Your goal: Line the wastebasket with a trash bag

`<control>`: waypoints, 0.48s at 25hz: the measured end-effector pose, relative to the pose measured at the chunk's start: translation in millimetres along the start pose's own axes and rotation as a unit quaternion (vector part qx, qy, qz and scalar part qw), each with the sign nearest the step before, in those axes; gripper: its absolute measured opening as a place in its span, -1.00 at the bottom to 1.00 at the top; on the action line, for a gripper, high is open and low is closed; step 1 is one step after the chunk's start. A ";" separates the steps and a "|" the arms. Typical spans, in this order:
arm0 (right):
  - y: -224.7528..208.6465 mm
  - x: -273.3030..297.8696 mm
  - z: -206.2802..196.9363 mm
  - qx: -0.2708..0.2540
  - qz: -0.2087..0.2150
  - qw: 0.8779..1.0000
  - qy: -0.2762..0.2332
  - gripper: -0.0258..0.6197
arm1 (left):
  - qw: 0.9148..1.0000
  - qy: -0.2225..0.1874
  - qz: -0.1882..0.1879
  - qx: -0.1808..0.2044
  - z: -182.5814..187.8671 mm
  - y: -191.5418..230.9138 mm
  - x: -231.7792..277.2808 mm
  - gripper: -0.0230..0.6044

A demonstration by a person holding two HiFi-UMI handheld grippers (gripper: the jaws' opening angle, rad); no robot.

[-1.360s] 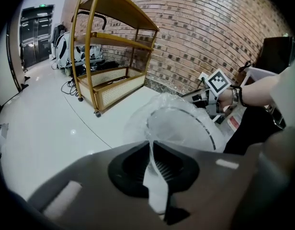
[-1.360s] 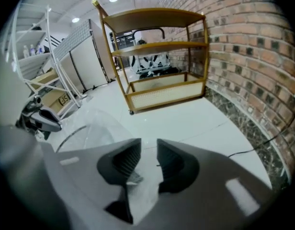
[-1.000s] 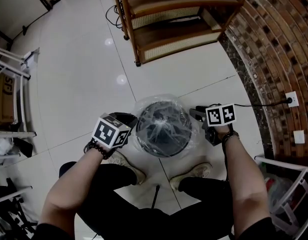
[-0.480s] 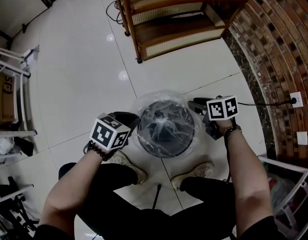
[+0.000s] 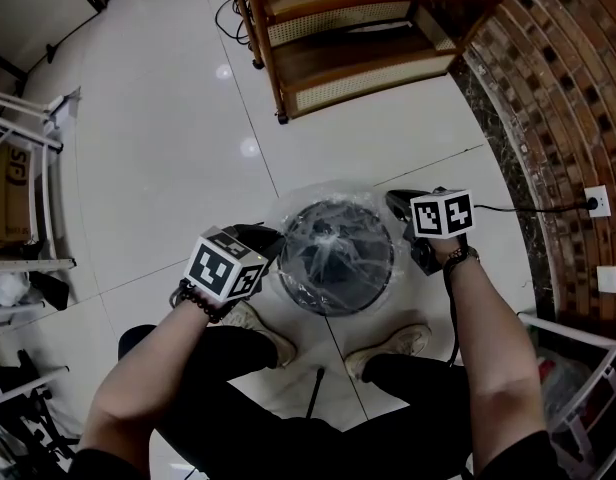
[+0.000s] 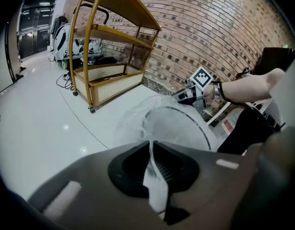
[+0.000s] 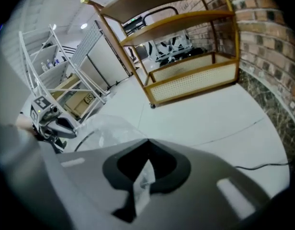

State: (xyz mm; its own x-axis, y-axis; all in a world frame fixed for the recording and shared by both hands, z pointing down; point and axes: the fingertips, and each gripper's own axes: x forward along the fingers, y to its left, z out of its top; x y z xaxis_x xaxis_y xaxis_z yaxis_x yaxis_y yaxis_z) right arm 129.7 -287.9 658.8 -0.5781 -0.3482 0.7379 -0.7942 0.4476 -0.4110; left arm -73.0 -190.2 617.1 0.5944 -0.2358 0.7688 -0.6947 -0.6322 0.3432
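The right hand-held gripper [image 5: 396, 204] has been shifted along the rim and its jaws just closed on the trash bag [image 5: 328, 200], which is draped over the wastebasket [image 5: 335, 268] on the floor [image 5: 168, 148] and also pinched by the left hand-held gripper [image 5: 266, 240], so both edges are best drawn evenly down.

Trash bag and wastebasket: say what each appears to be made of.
Trash bag: thin clear plastic film, glossy and crinkled; the basket shows through it. Wastebasket: dark, round, thin-rimmed, perhaps metal or plastic; the film blurs its finish.
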 end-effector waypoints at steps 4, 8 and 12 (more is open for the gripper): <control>-0.2 0.5 2.9 -0.012 -0.016 1.000 0.002 -0.52 | 1.000 0.010 -0.005 -0.003 -4.2 -0.8 3.5 -0.86; -1.2 -17.9 11.5 -0.032 -0.039 0.999 -0.019 -0.48 | 1.000 0.022 -0.015 -0.012 -10.1 -3.2 6.0 -0.86; 14.5 -53.0 18.7 -0.050 -0.045 0.996 -0.061 -0.48 | 0.999 0.034 -0.030 -0.022 -15.8 -6.6 7.5 -0.83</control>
State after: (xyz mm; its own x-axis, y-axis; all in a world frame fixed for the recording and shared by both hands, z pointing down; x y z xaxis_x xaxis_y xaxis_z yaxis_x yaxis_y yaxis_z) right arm 145.3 -278.3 603.7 -0.5281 -0.4856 0.6967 -0.8250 0.4877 -0.2854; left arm -70.4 -176.2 629.1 0.6077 -0.1458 0.7807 -0.6761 -0.6107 0.4122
